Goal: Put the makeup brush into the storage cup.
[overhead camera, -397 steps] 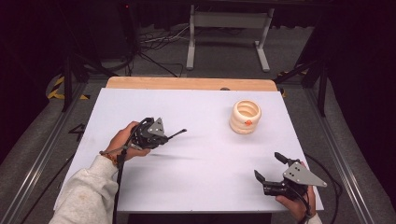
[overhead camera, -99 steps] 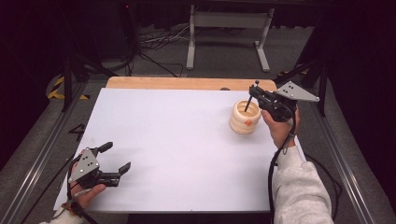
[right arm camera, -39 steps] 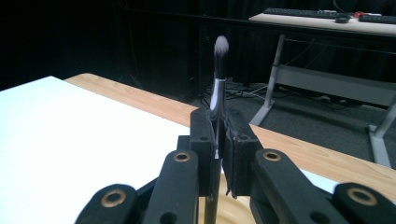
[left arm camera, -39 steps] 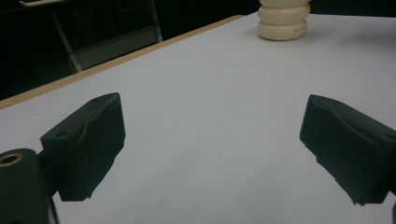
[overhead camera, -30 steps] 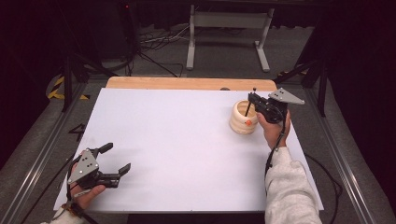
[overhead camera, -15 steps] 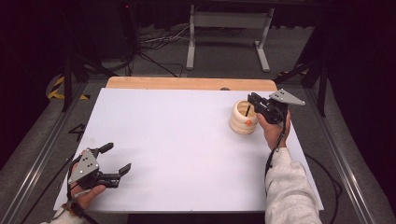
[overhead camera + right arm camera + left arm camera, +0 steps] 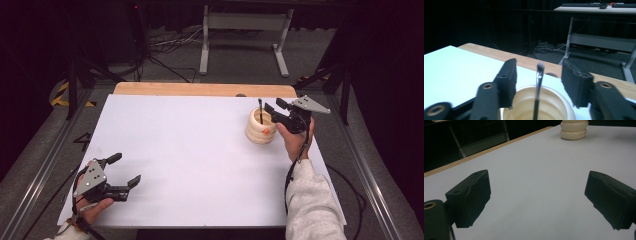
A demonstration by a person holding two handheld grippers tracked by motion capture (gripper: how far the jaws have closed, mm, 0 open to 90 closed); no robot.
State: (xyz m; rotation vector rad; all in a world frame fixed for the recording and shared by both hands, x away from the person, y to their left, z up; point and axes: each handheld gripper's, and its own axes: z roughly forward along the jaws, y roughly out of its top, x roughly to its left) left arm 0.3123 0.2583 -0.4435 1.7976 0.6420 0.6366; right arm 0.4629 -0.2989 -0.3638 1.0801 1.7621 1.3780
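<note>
Brush point(image 7: 539, 82) upright in ribbed holder point(image 7: 260, 127), untouched between half-open, just-opening right gripper point(image 7: 537, 80) jaws; left gripper point(image 7: 536, 202) wide, empty.

Bright table, dark blurry surroundings

The ribbed holder point(image 7: 260, 129) looks like smooth, cream, slightly glossy plastic; the table point(image 7: 190, 150) has a matt white top and a wooden far edge.

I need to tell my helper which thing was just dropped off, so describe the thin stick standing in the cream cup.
On the white table, look to the far right side for the cream ribbed cup. The thin dark brush stands upright inside it, between the right gripper's just-opened jaws, small rounded tip uppermost.
</note>
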